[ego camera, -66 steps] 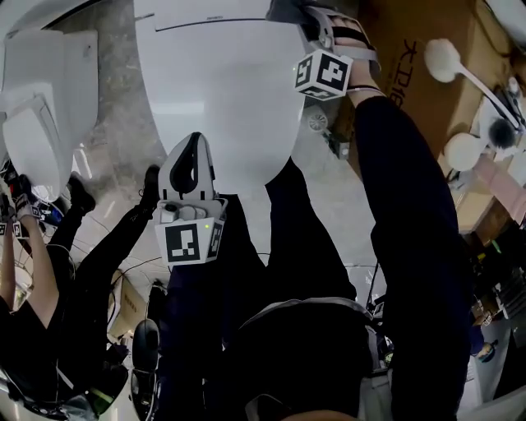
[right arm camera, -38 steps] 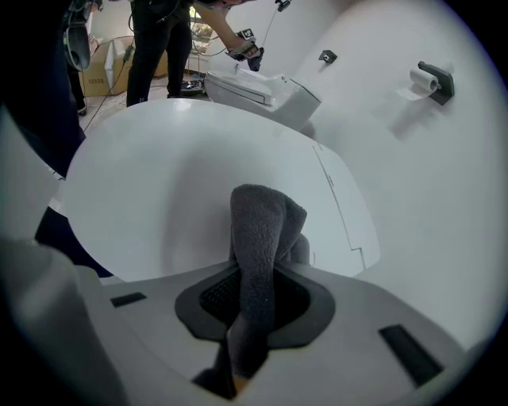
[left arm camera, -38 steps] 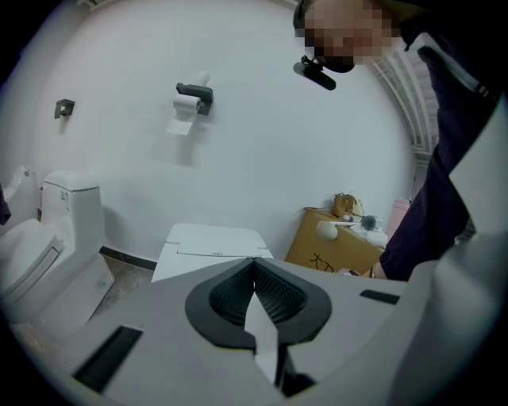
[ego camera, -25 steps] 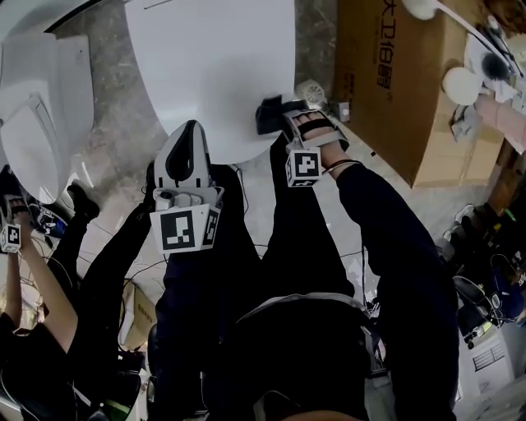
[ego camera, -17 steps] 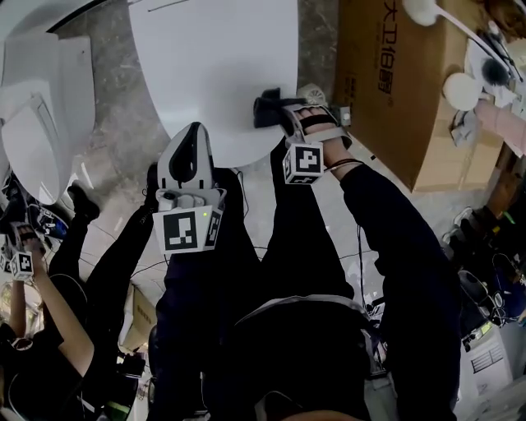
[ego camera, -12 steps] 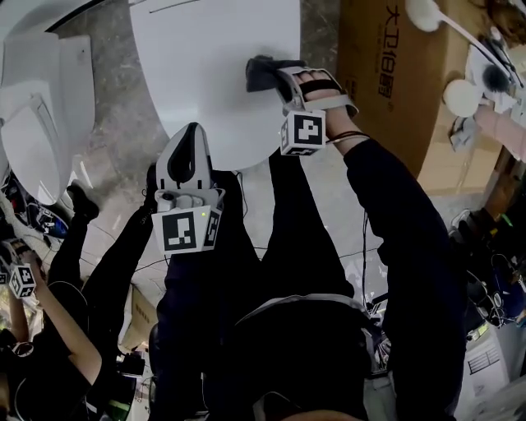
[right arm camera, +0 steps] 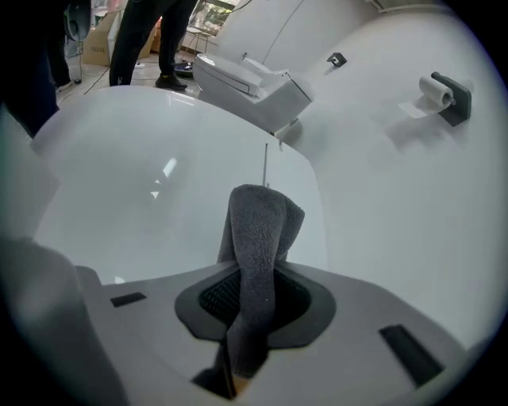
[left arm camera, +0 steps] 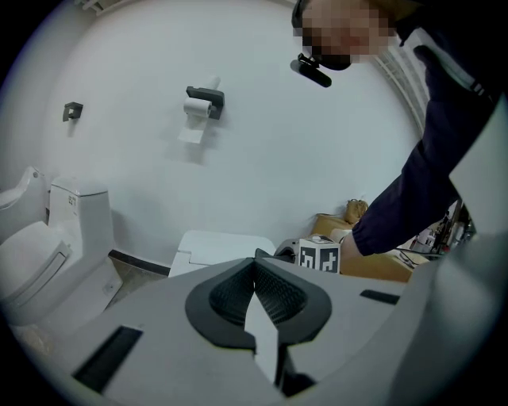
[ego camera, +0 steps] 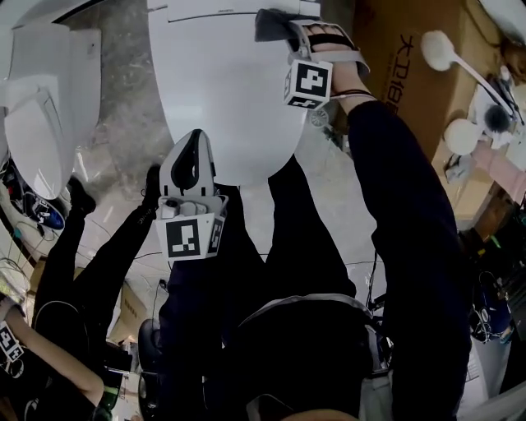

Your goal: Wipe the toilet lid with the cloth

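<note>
Head view: your right gripper (ego camera: 286,30) has carried the grey cloth (ego camera: 268,24) up the white toilet lid (ego camera: 222,90), from the near right edge half a second ago to the far right corner; your left gripper (ego camera: 194,141) has stayed over the lid's front edge. Left gripper view: its jaws are pressed together with nothing between them. Right gripper view: your jaws are clamped on the cloth, whose folded end sticks out past them over the lid

Dark sleeve (ego camera: 403,205); grey left gripper (ego camera: 194,138) w/ b&w marker cube (ego camera: 187,239).
</note>
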### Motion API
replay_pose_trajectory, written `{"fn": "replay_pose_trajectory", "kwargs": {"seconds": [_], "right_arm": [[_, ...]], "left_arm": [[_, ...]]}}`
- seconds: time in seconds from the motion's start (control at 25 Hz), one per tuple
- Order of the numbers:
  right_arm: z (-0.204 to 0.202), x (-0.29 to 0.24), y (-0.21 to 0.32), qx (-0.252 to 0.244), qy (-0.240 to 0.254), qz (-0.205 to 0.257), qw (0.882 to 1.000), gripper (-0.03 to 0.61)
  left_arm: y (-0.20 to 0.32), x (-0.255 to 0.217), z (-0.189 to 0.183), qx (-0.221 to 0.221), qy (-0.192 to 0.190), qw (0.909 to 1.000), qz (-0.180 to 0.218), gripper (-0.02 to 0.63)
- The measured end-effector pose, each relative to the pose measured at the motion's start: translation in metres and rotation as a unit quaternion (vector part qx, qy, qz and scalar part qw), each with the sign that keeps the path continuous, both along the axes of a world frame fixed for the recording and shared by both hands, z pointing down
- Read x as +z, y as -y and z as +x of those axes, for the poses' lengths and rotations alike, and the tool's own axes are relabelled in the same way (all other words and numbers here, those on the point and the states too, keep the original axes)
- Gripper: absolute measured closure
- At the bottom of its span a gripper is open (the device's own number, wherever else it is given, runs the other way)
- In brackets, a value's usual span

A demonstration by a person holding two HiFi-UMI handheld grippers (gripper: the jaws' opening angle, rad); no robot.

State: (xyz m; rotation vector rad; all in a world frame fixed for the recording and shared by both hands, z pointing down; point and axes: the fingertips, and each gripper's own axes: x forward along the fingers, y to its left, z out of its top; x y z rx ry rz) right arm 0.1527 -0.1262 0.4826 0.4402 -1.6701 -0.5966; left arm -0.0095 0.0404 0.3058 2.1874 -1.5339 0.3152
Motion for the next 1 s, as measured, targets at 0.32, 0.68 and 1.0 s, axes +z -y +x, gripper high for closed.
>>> {"fn": "replay_pose_trajectory", "kwargs": {"seconds": [0.32, 0.68, 1.0], "right_arm": [[-0.006, 0.039, 0.035, -0.003, -0.040, -0.014, 0.999, 0.506], [-0.009, 0.042, -0.009, 0.008, -0.027, -0.035, 0.999, 0.506], [-0.017, 0.046, -0.098, 0.005, -0.030, -0.064, 0.997, 0.506]], "left_arm": [[0.014, 0.012, -0.014, -0.032, 0.005, 0.9993, -0.017, 0.598], [0.011, 0.017, -0.014, -0.023, -0.003, 0.9996, -0.017, 0.598], [-0.013, 0.008, -0.024, -0.007, -0.004, 1.0000, -0.005, 0.598]]}}
